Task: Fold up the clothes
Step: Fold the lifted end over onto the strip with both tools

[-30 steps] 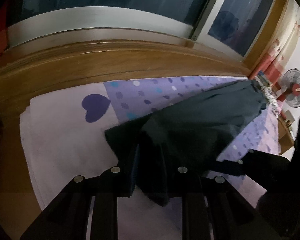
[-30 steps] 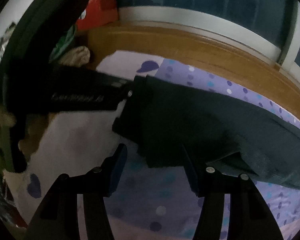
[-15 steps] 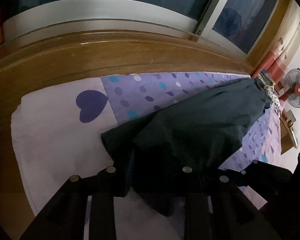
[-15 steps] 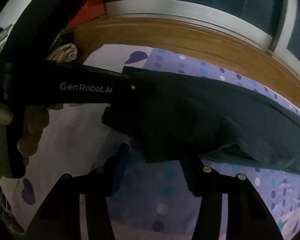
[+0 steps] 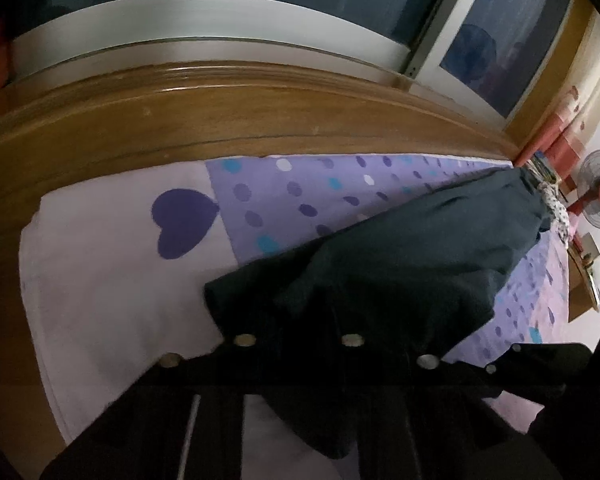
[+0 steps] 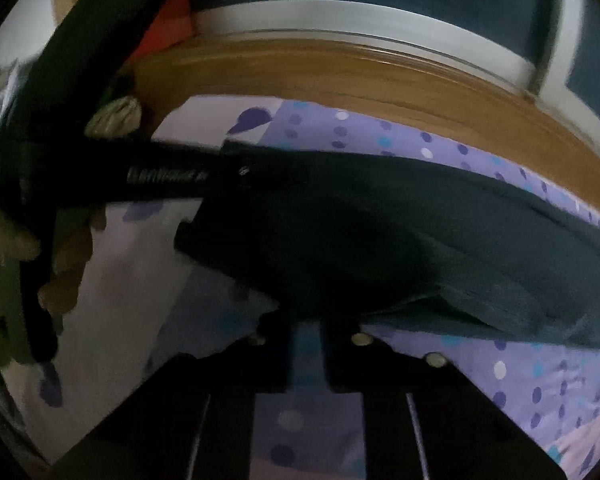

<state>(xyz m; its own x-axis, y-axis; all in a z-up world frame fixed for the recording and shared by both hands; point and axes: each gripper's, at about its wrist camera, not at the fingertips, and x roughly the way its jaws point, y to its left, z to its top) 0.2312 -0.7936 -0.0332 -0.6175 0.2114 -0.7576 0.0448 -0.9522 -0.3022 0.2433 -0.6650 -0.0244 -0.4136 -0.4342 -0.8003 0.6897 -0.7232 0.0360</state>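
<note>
- Grasp step: my left claw (image 5: 296, 340) is clamped on the near end of the dark garment (image 5: 412, 256), which lies stretched across the dotted purple bedsheet (image 5: 300, 188).
- My right claw (image 6: 306, 332) is closing on the garment's near edge; a second ago its jaws stood wide apart.
- Next, I reckon: lift both ends together and carry them over evenly.

My left hand-held gripper (image 5: 296, 336) is matte black, with flat angular fingers and round silver screws along its bars. My right hand-held gripper (image 6: 306, 334) looks the same. White lettering, too blurred to read, runs along the left one's side.
</note>
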